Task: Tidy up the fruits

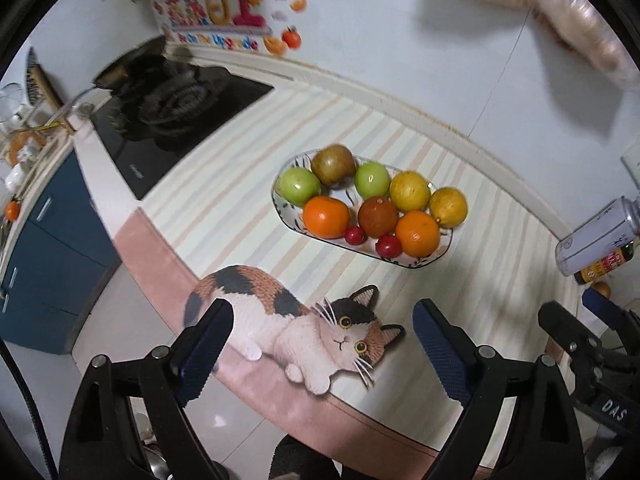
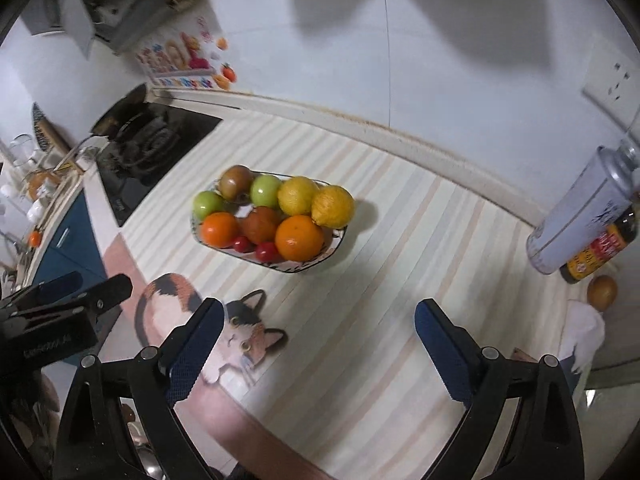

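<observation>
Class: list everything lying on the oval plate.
On the oval plate: two green fruits, two yellow citrus, two oranges, two brownish fruits and two small red fruits. The plate's pattern beneath them is mostly covered.

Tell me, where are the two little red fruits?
Both red fruits lie at the plate's near edge, in front of the oranges, in both views.

A cat-print striped mat (image 1: 224, 200) covers the counter beside a black stove (image 1: 176, 112), with a spray can (image 2: 580, 216) standing at the right.

Both wrist views look steeply down from above the counter, sharing the fruit plate (image 1: 434, 258) (image 2: 298, 268).
</observation>
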